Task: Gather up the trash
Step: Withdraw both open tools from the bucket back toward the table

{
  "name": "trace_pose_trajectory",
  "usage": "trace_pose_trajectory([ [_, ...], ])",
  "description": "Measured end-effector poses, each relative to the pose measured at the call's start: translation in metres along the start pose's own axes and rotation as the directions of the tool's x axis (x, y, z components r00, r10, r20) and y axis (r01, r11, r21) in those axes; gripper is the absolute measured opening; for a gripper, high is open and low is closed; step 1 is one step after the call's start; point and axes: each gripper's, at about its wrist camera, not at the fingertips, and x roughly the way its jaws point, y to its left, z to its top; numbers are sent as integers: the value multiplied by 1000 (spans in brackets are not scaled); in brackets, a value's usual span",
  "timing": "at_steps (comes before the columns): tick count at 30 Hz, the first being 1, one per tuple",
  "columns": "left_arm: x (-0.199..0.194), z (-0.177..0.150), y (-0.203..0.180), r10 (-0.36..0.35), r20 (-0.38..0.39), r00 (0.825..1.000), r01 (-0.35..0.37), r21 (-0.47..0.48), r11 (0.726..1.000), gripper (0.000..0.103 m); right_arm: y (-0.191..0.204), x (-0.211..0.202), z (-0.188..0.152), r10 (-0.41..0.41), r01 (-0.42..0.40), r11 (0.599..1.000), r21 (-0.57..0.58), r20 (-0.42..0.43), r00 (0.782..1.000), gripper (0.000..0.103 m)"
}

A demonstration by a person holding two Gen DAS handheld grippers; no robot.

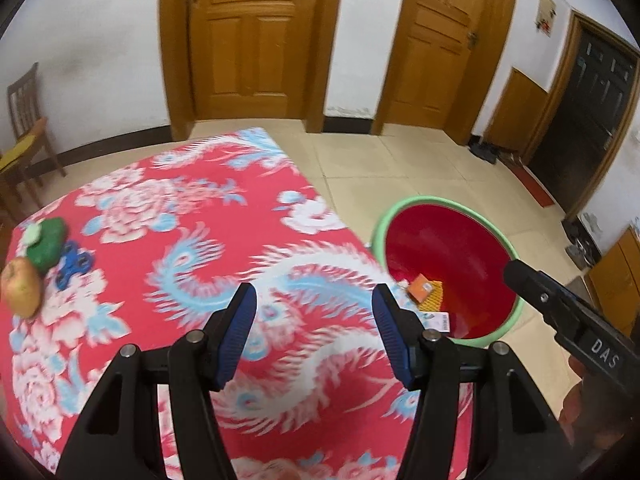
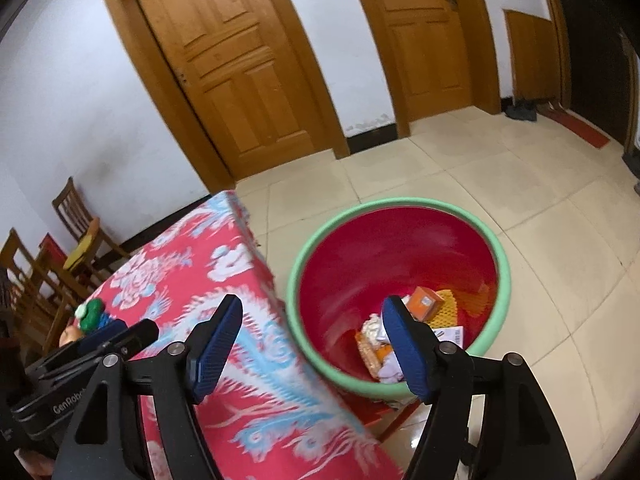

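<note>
A red basin with a green rim (image 1: 444, 256) (image 2: 400, 256) stands on the floor beside the table. It holds trash: an orange box (image 2: 427, 302) (image 1: 421, 288), a yellow net (image 2: 446, 308), crumpled wrappers (image 2: 376, 340) and a white label (image 2: 454, 336). My left gripper (image 1: 314, 336) is open and empty above the red flowered tablecloth (image 1: 192, 248). My right gripper (image 2: 312, 352) is open and empty over the table's right edge, next to the basin. The right gripper also shows in the left wrist view (image 1: 560, 308).
An apple (image 1: 20, 286), a green object (image 1: 48, 244) and a blue fidget spinner (image 1: 74, 262) lie at the table's left. Wooden chairs (image 2: 76, 236) stand by the left wall. Two wooden doors (image 1: 248, 36) are behind, with tiled floor (image 2: 520, 184) between.
</note>
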Motion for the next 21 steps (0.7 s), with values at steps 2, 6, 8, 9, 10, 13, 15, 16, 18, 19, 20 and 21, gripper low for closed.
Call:
trace_pose_trajectory([
  [2, -10, -4, 10, 18, 14, 1000, -18, -18, 1000, 60, 10, -4, -4, 9, -9, 1000, -20, 3, 1000, 74],
  [6, -28, -12, 28, 50, 39, 998, -48, -54, 997, 60, 31, -11, -10, 25, -25, 998, -62, 9, 1000, 74],
  [8, -37, -16, 37, 68, 49, 996, -64, -73, 995, 61, 42, -15, -14, 35, -34, 996, -82, 12, 999, 74],
  [9, -40, -18, 41, 75, 53, 996, -71, -83, 994, 61, 45, -15, -15, 38, -37, 996, -87, 13, 999, 74],
  [10, -44, -20, 45, 83, 56, 995, -77, -93, 993, 62, 50, -18, -17, 43, -42, 995, -95, 14, 999, 74],
  [13, -55, -27, 56, 103, 69, 992, -94, -123, 988, 63, 62, -23, -24, 56, -53, 991, -121, 16, 998, 74],
  [15, -61, -31, 62, 115, 76, 990, -104, -139, 985, 64, 68, -25, -27, 64, -61, 989, -134, 16, 998, 74],
  [16, -65, -34, 66, 127, 80, 989, -114, -149, 982, 65, 72, -26, -30, 67, -64, 988, -141, 15, 998, 74],
  [18, -71, -38, 72, 151, 85, 985, -135, -167, 977, 69, 78, -28, -34, 72, -69, 986, -151, 15, 997, 74],
  [19, -75, -41, 76, 158, 88, 983, -141, -176, 974, 69, 81, -29, -36, 75, -72, 985, -157, 12, 997, 74],
  [20, -77, -43, 79, 162, 90, 983, -143, -184, 972, 69, 84, -30, -39, 78, -76, 984, -162, 10, 997, 74],
  [21, -80, -45, 82, 166, 91, 982, -147, -194, 970, 69, 86, -31, -41, 82, -80, 983, -167, 7, 997, 74],
])
